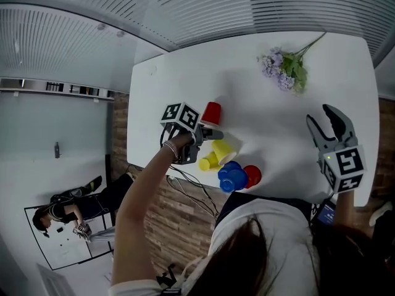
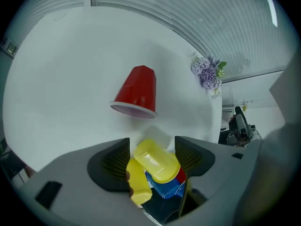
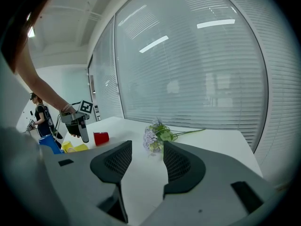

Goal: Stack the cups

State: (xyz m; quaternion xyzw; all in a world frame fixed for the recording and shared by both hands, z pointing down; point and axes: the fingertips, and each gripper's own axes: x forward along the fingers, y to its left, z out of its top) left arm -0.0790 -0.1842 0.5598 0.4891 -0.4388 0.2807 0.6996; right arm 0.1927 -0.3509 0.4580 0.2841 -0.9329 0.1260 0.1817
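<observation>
Head view: white surface (image 1: pixel 185 79) with cups clustered near its front edge; sprig of purple flowers (image 1: pixel 284 66) toward the far right corner.
Left gripper view: jaws spread wide, pads clear of everything; tipped yellow cup (image 2: pixel 157 161) seen in the gap between them, lower down on the surface, not clamped.
Left gripper (image 1: pixel 215 134): pointing steeply down, hovering just above that yellow cup, nothing held.
Second yellow cup (image 2: pixel 136 185): lying on its side, touching the first at its left.
Blue cups (image 1: pixel 232 177): just beside the yellow pair, nearer the person.
Second red cup (image 1: pixel 252 176): touching the blue cups at their right.
Upside-down red cup (image 1: pixel 212 113): standing alone just beyond the left gripper's tips.
Right gripper (image 1: pixel 322 117): jaws apart and empty, over the right end of the surface, well apart from all cups, aimed toward the flowers.
</observation>
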